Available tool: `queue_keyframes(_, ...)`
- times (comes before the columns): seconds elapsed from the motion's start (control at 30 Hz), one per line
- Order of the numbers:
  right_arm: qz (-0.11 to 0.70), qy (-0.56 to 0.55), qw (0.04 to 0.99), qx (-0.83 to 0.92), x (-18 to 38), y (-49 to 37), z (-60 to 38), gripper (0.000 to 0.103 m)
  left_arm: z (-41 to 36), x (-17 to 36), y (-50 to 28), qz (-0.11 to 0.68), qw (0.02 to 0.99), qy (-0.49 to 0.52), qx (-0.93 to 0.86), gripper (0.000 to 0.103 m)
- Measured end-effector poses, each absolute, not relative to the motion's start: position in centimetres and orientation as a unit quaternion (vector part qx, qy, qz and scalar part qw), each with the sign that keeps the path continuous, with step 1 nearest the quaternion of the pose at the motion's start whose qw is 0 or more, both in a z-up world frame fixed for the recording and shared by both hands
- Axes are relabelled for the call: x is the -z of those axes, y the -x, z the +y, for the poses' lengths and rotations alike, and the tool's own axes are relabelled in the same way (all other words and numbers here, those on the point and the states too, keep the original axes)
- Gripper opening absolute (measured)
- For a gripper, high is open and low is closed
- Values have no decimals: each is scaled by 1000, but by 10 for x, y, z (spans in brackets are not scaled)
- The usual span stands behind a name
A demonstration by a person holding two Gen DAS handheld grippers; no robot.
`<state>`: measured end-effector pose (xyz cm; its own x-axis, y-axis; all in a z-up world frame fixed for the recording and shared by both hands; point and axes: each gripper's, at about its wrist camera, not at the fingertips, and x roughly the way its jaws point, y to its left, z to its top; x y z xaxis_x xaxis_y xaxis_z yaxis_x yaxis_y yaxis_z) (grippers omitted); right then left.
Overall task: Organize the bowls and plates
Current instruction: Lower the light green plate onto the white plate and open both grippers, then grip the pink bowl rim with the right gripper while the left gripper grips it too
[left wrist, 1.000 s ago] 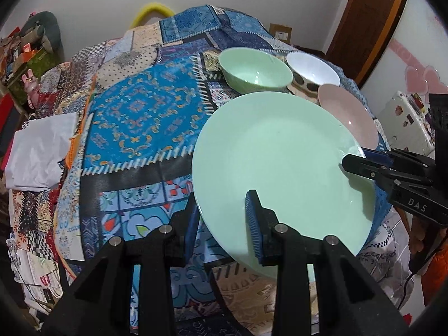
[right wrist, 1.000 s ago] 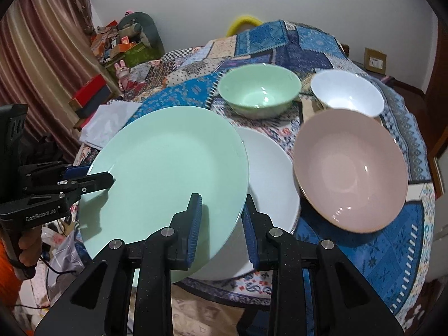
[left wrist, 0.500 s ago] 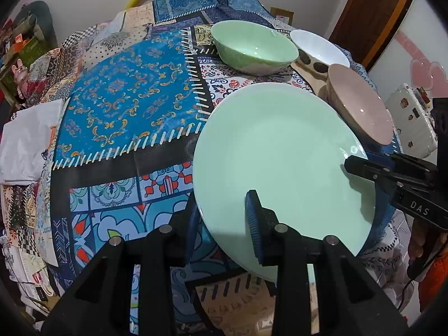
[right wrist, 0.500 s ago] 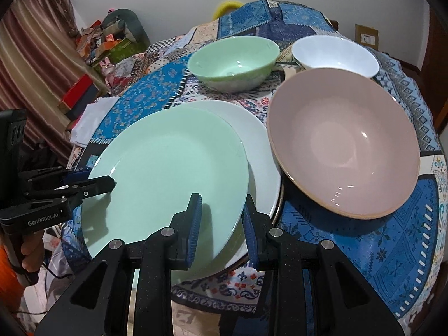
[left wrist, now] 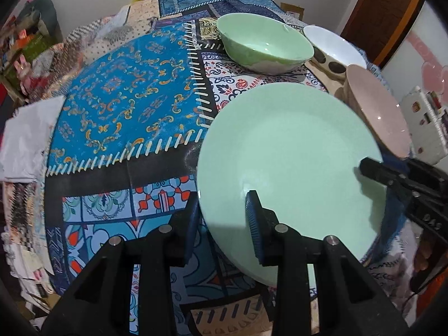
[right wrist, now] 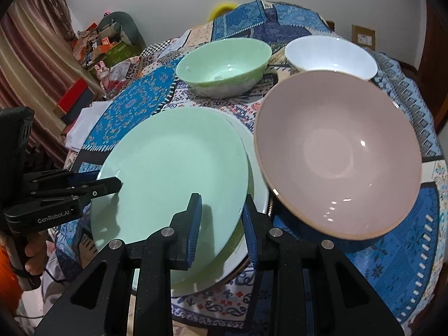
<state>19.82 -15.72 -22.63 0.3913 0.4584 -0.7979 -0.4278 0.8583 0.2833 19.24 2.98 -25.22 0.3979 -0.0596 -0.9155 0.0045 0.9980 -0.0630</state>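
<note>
The green plate [right wrist: 170, 173] has sunk toward the white plate [right wrist: 259, 193] beneath it — both tools clamp its rim, left tool [left wrist: 221, 224] and right tool [right wrist: 221, 215] on opposite edges. Stacking step; next, settle it flat — then release.

mint green plate [right wrist: 173, 168] over white plate [right wrist: 256, 173]; pink bowl [right wrist: 338, 154], pale green bowl [right wrist: 224, 64], white bowl [right wrist: 330, 53]; tablecloth [left wrist: 117, 106] blue patchwork, orange scrolls, black band with white stitch marks; black grippers, blue pads
</note>
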Motion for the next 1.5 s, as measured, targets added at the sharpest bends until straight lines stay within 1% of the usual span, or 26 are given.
queue_keyframes(0.17,483,-18,834,-268,227,-200,-160,26,28,252,-193,545,838,15,16,33)
queue_keyframes(0.33,473,8,842,-258,222,-194,-158,26,29,248,-189,537,844,-1,3,33)
queue_keyframes(0.5,445,40,863,-237,202,-184,-170,27,33,226,-183,513,859,4,-2,33)
queue_keyframes(0.6,422,45,877,-225,188,-180,-179,33,30,206,-180,492,870,7,4,34)
queue_keyframes(0.63,413,43,882,-220,183,-179,-184,37,28,198,-179,484,875,7,7,34)
queue_keyframes(0.67,407,39,886,-216,178,-179,-188,40,25,193,-180,478,878,7,9,36)
queue_keyframes(0.77,393,28,897,-201,166,-181,-202,44,14,175,-181,457,889,7,21,43)
queue_keyframes(0.83,388,22,903,-184,162,-184,-211,46,5,165,-183,444,896,2,29,44)
queue_keyframes(0.87,387,18,905,-176,161,-186,-216,47,0,162,-184,439,898,-2,33,47)
queue_keyframes(0.9,387,14,906,-172,160,-188,-219,47,-6,159,-186,432,901,-7,40,53)
queue_keyframes(0.97,389,4,907,-161,160,-192,-228,47,-16,155,-189,424,904,-12,51,59)
queue_keyframes(1.1,390,-6,910,-139,162,-199,-245,47,-39,158,-204,423,903,-24,72,60)
queue_keyframes(1.33,405,-12,907,-116,176,-216,-264,47,-75,183,-238,447,888,-34,100,60)
queue_keyframes(1.4,414,-13,903,-112,183,-223,-267,52,-84,191,-248,453,884,-40,106,61)
queue_keyframes(1.47,416,-13,903,-103,190,-229,-271,60,-91,199,-256,459,880,-45,112,63)
queue_keyframes(1.5,417,-14,903,-101,192,-230,-273,62,-96,204,-261,463,878,-48,115,63)
